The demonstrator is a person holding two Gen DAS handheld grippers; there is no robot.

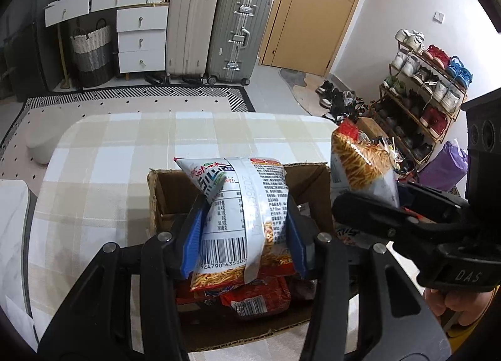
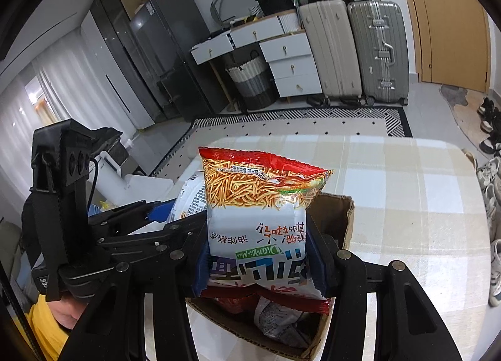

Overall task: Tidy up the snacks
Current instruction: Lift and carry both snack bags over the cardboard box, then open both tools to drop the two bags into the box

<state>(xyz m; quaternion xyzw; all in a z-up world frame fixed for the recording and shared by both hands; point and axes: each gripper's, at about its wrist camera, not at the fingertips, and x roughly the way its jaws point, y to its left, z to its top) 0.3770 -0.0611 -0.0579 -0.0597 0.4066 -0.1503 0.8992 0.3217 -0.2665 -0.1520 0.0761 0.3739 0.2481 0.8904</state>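
Note:
My left gripper [image 1: 244,229] is shut on a white-and-red noodle snack bag [image 1: 241,204], held back side toward the camera above an open cardboard box [image 1: 156,192]. My right gripper [image 2: 260,254] is shut on a second noodle snack bag [image 2: 260,204], held upright over the same box [image 2: 347,214]. That second bag and the right gripper show at the right in the left wrist view [image 1: 363,160]. More red snack packs [image 1: 260,298] lie inside the box. The left gripper shows at the left in the right wrist view [image 2: 150,214].
The box stands on a table with a beige-and-white checked cloth [image 1: 103,154]. Beyond the table are a patterned rug [image 1: 141,95], suitcases [image 1: 238,35], white drawers [image 1: 141,38] and a shoe rack [image 1: 422,85]. A white stool [image 1: 40,145] stands left of the table.

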